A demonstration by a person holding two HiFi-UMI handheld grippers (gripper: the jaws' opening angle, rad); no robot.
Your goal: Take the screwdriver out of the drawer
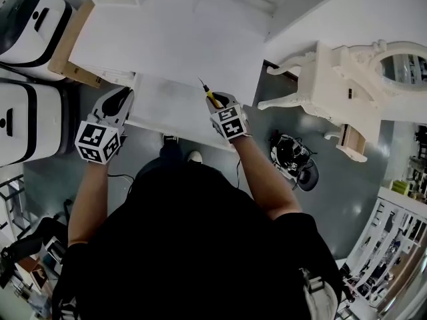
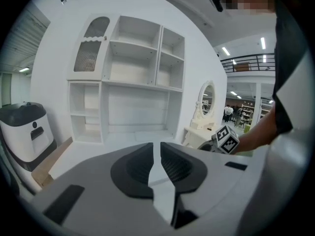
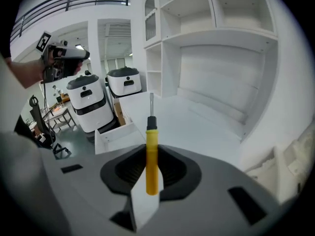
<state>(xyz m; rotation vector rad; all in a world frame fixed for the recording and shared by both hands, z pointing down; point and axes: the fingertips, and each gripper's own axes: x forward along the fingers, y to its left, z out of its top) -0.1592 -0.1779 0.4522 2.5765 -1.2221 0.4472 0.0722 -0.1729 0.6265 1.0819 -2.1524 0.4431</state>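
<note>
Dark-clothed shoulders and two bare forearms fill the foreground of the head view as I work both grippers at a white desk (image 1: pixel 167 39). On my right, the right gripper (image 1: pixel 213 101) has its jaws closed on the yellow handle of the screwdriver (image 1: pixel 209 94). Its black collar and metal shaft stick out past the tips, toward the desk top. The tool is out of the drawer (image 1: pixel 167 112), which stands pulled out under the desk edge, and sits over the drawer's right end. The left gripper (image 1: pixel 123 96) hangs at the drawer's left corner, well apart from the right. Its jaws stand a thin slit apart, and I see nothing between them. White shelves (image 2: pixel 133 77) rise behind the desk. Two white-and-black machines (image 1: pixel 30 19) stand at the left, a carved dressing table (image 1: pixel 340 79) at the right.
</note>
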